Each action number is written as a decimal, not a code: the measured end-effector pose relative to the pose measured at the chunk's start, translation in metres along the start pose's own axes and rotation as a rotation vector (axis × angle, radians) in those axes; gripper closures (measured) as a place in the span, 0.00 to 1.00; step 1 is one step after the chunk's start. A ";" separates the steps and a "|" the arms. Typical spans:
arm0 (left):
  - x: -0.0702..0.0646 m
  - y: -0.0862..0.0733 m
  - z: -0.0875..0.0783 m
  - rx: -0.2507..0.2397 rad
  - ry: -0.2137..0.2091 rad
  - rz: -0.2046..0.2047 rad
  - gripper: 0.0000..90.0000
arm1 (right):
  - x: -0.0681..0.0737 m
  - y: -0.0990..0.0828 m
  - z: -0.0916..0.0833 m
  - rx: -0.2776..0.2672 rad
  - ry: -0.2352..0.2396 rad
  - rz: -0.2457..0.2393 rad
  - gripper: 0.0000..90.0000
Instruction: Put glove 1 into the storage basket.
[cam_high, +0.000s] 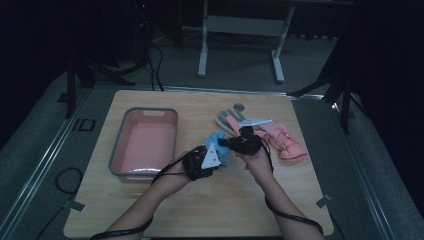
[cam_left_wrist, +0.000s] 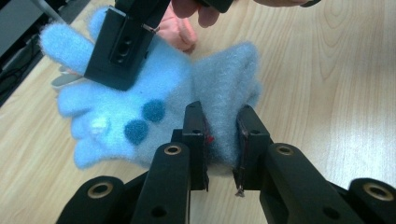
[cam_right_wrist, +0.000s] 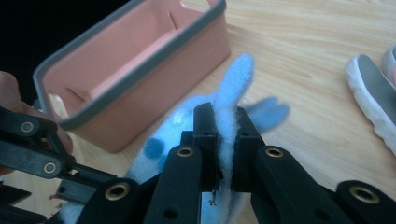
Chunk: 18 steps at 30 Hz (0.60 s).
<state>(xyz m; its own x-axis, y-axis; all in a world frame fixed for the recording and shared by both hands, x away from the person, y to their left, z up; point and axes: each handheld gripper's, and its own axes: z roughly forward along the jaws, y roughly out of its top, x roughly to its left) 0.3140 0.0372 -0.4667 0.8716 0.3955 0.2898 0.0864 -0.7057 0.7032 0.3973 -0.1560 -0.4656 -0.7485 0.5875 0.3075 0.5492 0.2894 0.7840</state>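
Observation:
A fuzzy light-blue glove (cam_high: 218, 140) with dark blue dots hangs between my two grippers, just above the wooden table (cam_high: 200, 210). My left gripper (cam_high: 219, 154) is shut on its cuff end. In the left gripper view the jaws (cam_left_wrist: 219, 119) pinch a fold of the blue glove (cam_left_wrist: 140, 93). My right gripper (cam_high: 225, 143) is shut on the finger end. In the right gripper view the jaws (cam_right_wrist: 227, 116) squeeze a thin ridge of the glove (cam_right_wrist: 236, 77), and loose blue fingers stick out beyond them. In the left gripper view the right gripper (cam_left_wrist: 119, 44) sits over the glove's fingers.
A pink bin with a grey rim (cam_high: 150, 111) stands left of the hands, close behind the glove in the right gripper view (cam_right_wrist: 135, 60). A pink glove (cam_high: 285, 141) and a grey glove (cam_high: 229, 120) lie at the back right, beside a small round disc (cam_high: 238, 106).

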 end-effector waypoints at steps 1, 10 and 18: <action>0.001 -0.001 -0.003 -0.004 0.009 0.004 0.87 | 0.002 0.003 0.000 0.000 -0.002 -0.003 0.94; 0.014 -0.004 -0.023 0.006 0.026 -0.010 0.87 | 0.016 0.024 0.009 0.002 0.011 -0.028 0.94; 0.025 -0.015 -0.040 0.026 0.049 -0.016 0.87 | 0.031 0.041 0.025 0.006 0.033 -0.053 0.94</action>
<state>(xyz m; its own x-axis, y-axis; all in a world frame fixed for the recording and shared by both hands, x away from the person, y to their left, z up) 0.3151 0.0810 -0.4444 0.8453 0.4345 0.3109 0.1128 -0.7139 0.6911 0.4056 -0.1075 -0.4375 -0.7884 0.5457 0.2839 0.5109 0.3238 0.7963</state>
